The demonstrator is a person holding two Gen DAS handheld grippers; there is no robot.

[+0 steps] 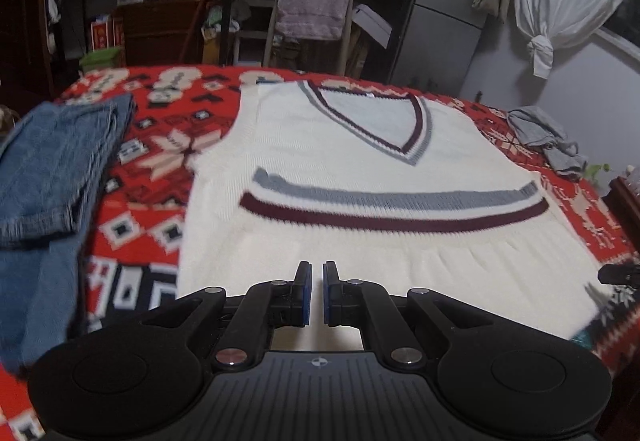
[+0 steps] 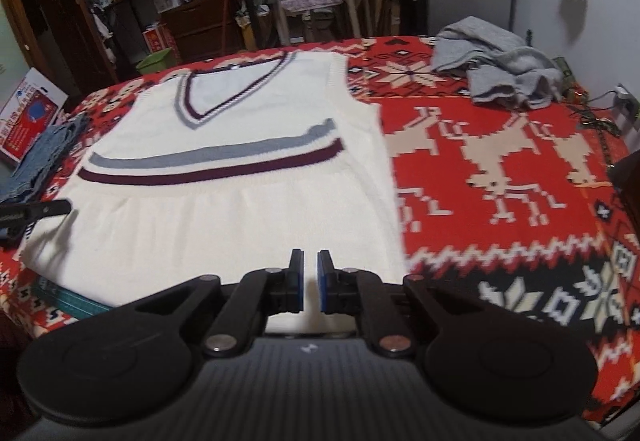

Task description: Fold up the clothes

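A white vest [image 1: 360,177] lies flat and spread out in the middle of the table, on a red cloth [image 2: 500,161] with deer and snowflakes. Its neck points to the far edge and its bottom hem lies along the near edge. It has a grey stripe and a dark red stripe across it.

Blue jeans [image 1: 52,169] lie by the left edge of the table. A grey top [image 2: 496,61] sits in a heap at the far right corner.

The left tongs [image 1: 317,275] hang just over the bottom hem, toward the left side of the vest. The gap between the jaws is narrow, and they hold nothing. The right tongs [image 2: 310,265] hang over the hem too, closer to the vest's right side. Their gap is narrow too, with nothing in it.

The vest is not folded now. To fold it well, each pair of tongs should open a bit more, go down to a bottom corner and pinch both layers of the knit. Then both should lift together, at the same speed, so the vest stays straight. The knit is soft and stretchy, so a slow, gentle pull is best. Edges should meet edges, and the stripes help show if it sits even.
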